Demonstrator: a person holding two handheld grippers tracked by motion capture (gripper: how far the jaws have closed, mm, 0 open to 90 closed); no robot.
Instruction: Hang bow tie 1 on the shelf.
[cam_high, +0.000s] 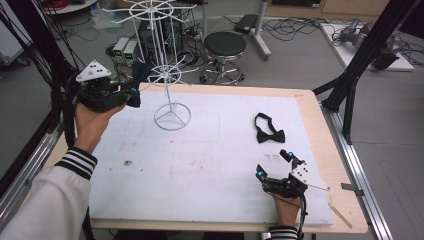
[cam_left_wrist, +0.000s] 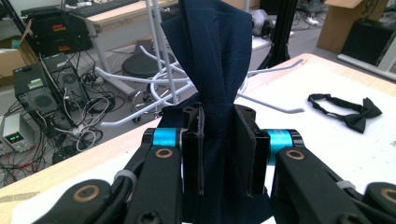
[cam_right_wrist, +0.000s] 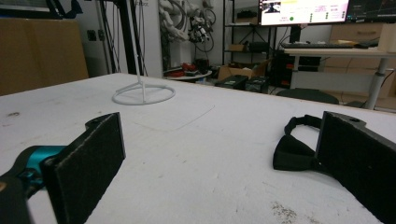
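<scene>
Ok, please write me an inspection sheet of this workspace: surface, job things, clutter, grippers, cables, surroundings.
Surface: white mat on a wooden table, with small dark stains.
Job things: navy bow tie held up beside the white wire rack; black bow tie lying flat on the mat.
Clutter: nothing seen on the mat.
Grippers: left gripper shut on the navy bow tie; right gripper open, low over the mat, near the black bow tie.
Cables: many loose on the floor behind the table.
Surroundings: black stool, black frame posts, computer boxes.
</scene>
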